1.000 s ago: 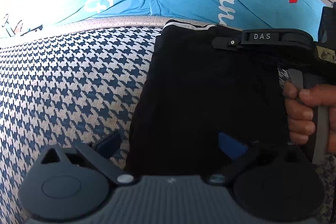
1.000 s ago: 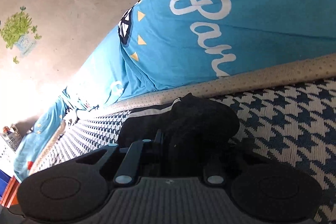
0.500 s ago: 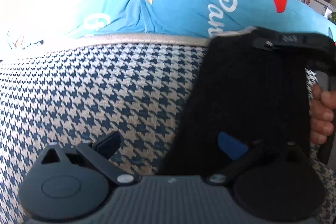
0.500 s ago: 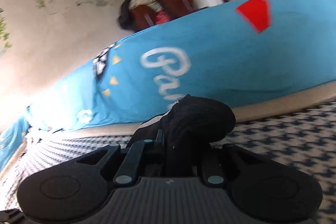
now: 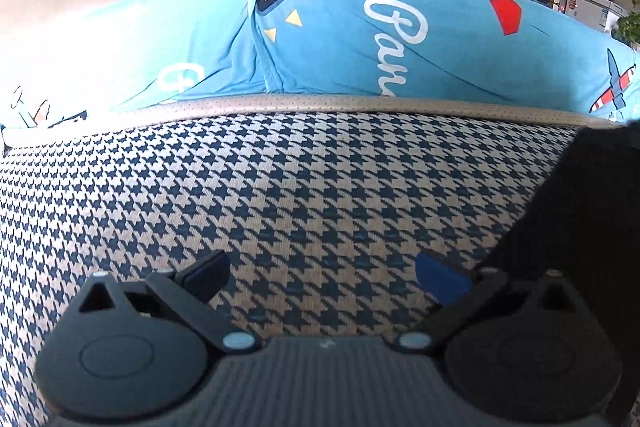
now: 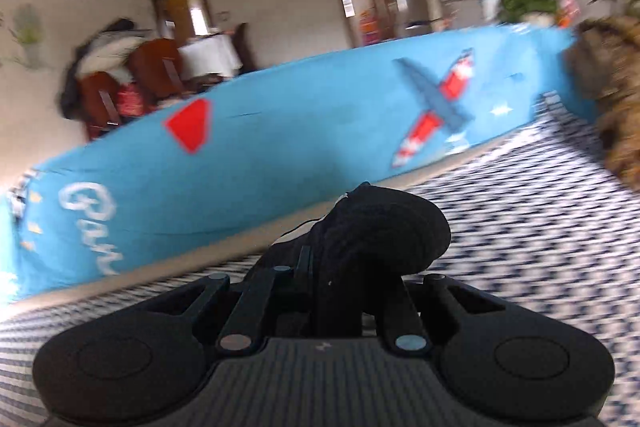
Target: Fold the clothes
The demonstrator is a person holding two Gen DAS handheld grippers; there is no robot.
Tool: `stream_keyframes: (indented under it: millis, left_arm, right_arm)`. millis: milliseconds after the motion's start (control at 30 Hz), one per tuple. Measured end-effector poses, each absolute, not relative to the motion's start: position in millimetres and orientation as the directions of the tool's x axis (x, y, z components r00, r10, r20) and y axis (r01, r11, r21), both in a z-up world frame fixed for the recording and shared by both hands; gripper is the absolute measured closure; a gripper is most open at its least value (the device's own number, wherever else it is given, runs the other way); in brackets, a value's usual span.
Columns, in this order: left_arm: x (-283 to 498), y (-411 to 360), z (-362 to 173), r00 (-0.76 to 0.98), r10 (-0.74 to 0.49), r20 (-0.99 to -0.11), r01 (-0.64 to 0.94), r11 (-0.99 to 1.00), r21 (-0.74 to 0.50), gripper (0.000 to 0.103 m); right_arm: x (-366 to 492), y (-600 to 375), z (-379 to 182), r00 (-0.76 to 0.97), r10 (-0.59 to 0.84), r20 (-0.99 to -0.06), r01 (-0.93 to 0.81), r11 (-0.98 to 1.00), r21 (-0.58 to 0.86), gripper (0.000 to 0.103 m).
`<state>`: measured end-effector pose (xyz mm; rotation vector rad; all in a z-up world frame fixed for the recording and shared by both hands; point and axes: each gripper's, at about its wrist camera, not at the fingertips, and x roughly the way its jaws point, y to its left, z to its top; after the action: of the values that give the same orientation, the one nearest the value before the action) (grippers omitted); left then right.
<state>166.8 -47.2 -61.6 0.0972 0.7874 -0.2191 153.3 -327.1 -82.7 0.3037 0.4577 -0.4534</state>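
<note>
R gripper is clamped nearly closed on a bunched fold of the black garment; cloth wads up over and between its fingers. Vs. a second ago the R view has swung hard: then it looked at the "Pan…" lettering on the blue cover, now it looks further along at the plane print, with a brown furry thing at the far right (blurred, can't ID). Frame is motion-smeared, so the swing is prob. not over.

L view: a second ago the garment filled the centre-right, with the other gripper and a hand gripping it in shot. Now only a black strip shows at the right edge; the houndstooth cushion is bare in front of the L gripper. L gripper is wide open, nothing between its fingers.

Reading: garment is being carried off sideways by R alone, lifted at one end. Judged as a reposition or a drag toward a fold, not a finished fold (no folded edge visible). L prob. has to take a second corner.

Counts:
- grippers: 2
- black garment: 1
- blue cover: 1
- cushion: 1
- furry thing: 1
- hands visible now: 0
</note>
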Motion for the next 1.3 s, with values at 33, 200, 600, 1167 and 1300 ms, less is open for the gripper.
stream_keyframes:
  millis: [33,200,600,1167,1300]
  left_arm:
    - [165.5,-48.2,-60.8,0.689,-0.159,-0.707,0.236,0.972,0.01,0.0]
    - [156.8,-47.6,-54.7,0.708,-0.166,-0.686,0.254,0.967,0.027,0.0]
    - [125.9,-17.7,-61.2,0.683,-0.174,-0.71,0.236,0.972,-0.011,0.0]
    - [98.4,8.1,-78.4,0.64,-0.22,-0.737,0.23,0.969,-0.09,0.0]
    - [91.1,12.3,-82.4,0.637,-0.226,-0.737,0.228,0.969,-0.099,0.0]
  right_arm:
    - [149.4,-330.7,-83.9,0.788,-0.366,-0.495,0.501,0.849,0.168,0.09]
    - [139.9,-345.9,-98.0,0.707,-0.463,-0.534,0.574,0.817,0.052,0.09]
    - [99.5,-367.3,-88.8,0.667,-0.504,-0.548,0.623,0.782,0.039,0.078]
    - [37.4,-288.0,-80.2,0.805,-0.168,-0.569,0.378,0.884,0.274,0.069]
    - [23.6,-253.7,-88.3,0.816,-0.056,-0.575,0.271,0.916,0.295,0.069]
